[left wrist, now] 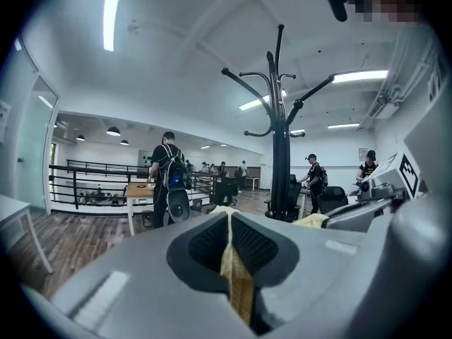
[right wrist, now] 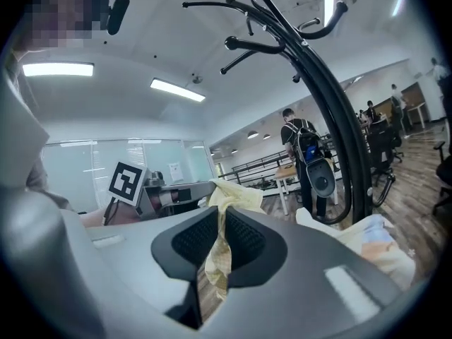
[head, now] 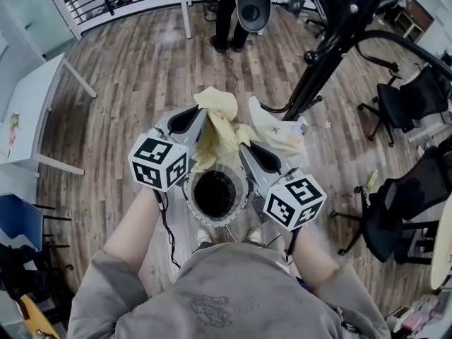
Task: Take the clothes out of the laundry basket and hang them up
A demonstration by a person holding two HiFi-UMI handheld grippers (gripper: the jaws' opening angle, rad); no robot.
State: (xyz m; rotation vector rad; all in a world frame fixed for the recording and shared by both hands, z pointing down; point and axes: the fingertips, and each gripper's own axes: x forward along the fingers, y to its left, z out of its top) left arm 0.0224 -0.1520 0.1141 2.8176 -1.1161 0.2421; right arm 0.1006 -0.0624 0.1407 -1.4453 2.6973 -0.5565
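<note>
Grippers are both clamping one yellow garment (head: pixel 217 122), holding it up over the far side of the round laundry basket (head: pixel 244 189), which is sitting near the person's feet. The left gripper (left wrist: pixel 229 221) is pinching a thin fold of the fabric between closed jaws, and the right gripper (right wrist: pixel 221 221) is squeezing another bunched edge the same way. A black coat rack (head: pixel 332 37) is standing at the far right, and a pale printed garment (head: pixel 282 134) is lying beside its pole, just right of the yellow one.
</note>
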